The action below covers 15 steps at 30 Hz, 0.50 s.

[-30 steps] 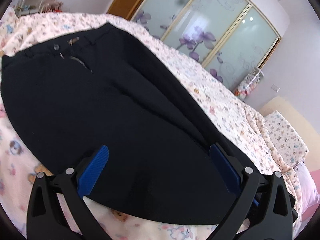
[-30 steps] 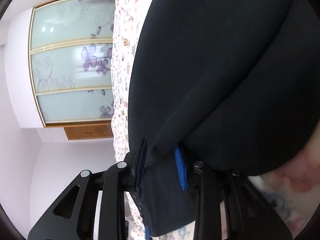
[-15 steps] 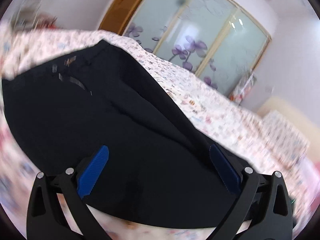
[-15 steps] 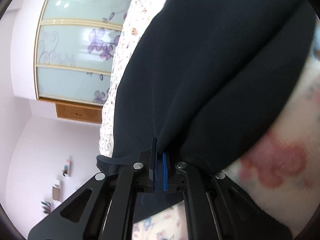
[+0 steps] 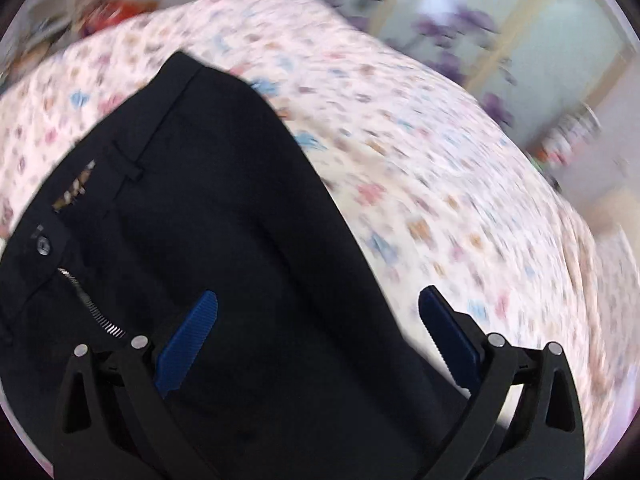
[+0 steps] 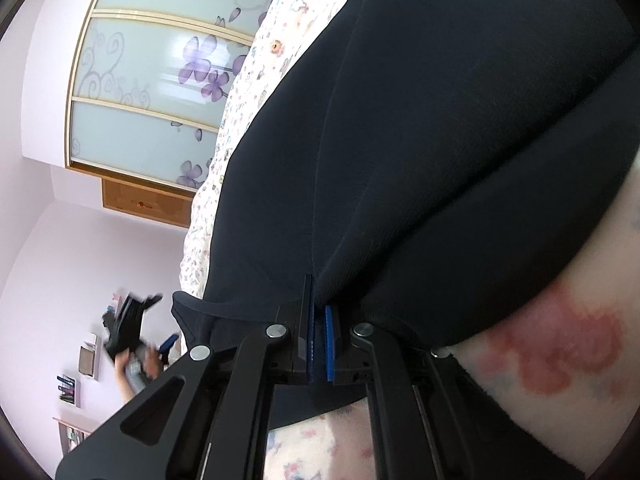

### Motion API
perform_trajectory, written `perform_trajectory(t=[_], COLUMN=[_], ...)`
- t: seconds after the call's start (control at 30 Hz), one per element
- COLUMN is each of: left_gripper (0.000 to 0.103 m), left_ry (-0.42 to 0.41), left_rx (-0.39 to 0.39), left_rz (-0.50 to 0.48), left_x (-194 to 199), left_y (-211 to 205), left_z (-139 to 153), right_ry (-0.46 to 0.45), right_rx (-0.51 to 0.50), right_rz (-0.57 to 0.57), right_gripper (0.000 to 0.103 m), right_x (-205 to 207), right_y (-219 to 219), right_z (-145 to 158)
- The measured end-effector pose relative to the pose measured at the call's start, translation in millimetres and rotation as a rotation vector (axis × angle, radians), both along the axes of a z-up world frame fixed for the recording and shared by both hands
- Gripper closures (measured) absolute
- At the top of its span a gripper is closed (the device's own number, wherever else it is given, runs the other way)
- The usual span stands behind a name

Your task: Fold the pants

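Between our right gripper (image 6: 319,334)'s jaws sits a fold of the dark pants (image 6: 440,128): the two blue pads are pressed almost together, with only a thin line of cloth between them. From that pinch the fabric spreads away ahead of the jaws in two broad rolls, one to each side of a crease that runs straight out from the pads. To the right of the jaws the flowered bedsheet (image 6: 560,352) shows, with a large pink blotch close by. To the left of the jaws, past the edge of the cloth, a strip of the same sheet runs up toward a wardrobe with frosted sliding doors (image 6: 160,80) printed with purple flowers.

Our left gripper (image 5: 318,330) has its jaws spread wide and holds nothing. The left blue pad (image 5: 186,346) lies over the pants (image 5: 224,240); the right pad (image 5: 448,336) is over the sheet, just past the fabric's edge. Whether the pads touch the cloth we cannot tell. Ahead and to the left of the jaws the waistband (image 5: 156,120) is in view, with a belt loop (image 5: 127,164), a button (image 5: 43,245) and an open zipper (image 5: 90,306) nearest the left pad. The pants lie flat on the bed (image 5: 420,160), which fills the view ahead and to the right of the jaws, blurred. The left gripper also appears small and blurred (image 6: 128,326) far left of the right jaws.
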<state>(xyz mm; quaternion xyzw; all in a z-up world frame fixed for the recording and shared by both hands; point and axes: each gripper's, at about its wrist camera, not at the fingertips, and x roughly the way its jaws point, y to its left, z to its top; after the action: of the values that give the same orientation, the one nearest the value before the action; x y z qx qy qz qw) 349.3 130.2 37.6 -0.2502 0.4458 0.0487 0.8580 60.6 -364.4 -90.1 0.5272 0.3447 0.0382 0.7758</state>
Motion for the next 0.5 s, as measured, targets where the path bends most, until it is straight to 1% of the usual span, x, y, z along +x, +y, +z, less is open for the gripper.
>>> perform_trajectory(t=[0.07, 0.1, 0.13, 0.17, 0.2, 0.23, 0.27, 0.3, 0.33, 0.37, 0.4, 0.43, 0.5], left_gripper=[0.003, 0.005, 0.011, 0.014, 0.022, 0.039, 0.049, 0.074, 0.091, 0.092, 0.094, 0.095, 0.096], left_ry=[0.011, 0.018, 0.030, 0.050, 0.067, 0.077, 0.083, 0.073, 0.056, 0.041, 0.017, 0.005, -0.028], left_rx=[-0.021, -0.014, 0.017, 0.055, 0.077, 0.086, 0.080, 0.044, 0.001, -0.030, -0.068, -0.079, -0.073], left_rz=[0.073, 0.096, 0.119, 0.136, 0.148, 0.158, 0.166, 0.169, 0.172, 0.194, 0.214, 0.220, 0.220], left_x=[20, 29, 38, 45, 50, 54, 57, 58, 56, 51, 42, 35, 19], left_y=[4, 5, 3, 2, -1, 3, 6, 14, 21, 26, 31, 34, 38], left_z=[-8, -11, -15, -19, -22, -25, -29, -34, -36, -37, -38, -37, -29], right_ry=[0.004, 0.007, 0.008, 0.010, 0.011, 0.011, 0.011, 0.012, 0.012, 0.013, 0.012, 0.011, 0.006], right_rx=[-0.016, -0.027, -0.031, -0.030, -0.028, -0.025, -0.025, -0.024, -0.024, -0.026, -0.026, -0.022, -0.007], right_rz=[0.010, 0.017, 0.022, 0.028, 0.031, 0.034, 0.036, 0.039, 0.042, 0.045, 0.045, 0.044, 0.042], right_gripper=[0.099, 0.099, 0.099, 0.099, 0.099, 0.099, 0.099, 0.099, 0.099, 0.099, 0.099, 0.099, 0.099], right_x=[2, 5, 6, 6, 6, 6, 6, 7, 7, 4, 24, 30, 28], right_y=[0, 0, 0, -1, -3, -4, -5, -6, -7, -10, 7, 10, 5], right_z=[2, 2, 2, 2, 2, 2, 2, 3, 3, 4, 8, 9, 10])
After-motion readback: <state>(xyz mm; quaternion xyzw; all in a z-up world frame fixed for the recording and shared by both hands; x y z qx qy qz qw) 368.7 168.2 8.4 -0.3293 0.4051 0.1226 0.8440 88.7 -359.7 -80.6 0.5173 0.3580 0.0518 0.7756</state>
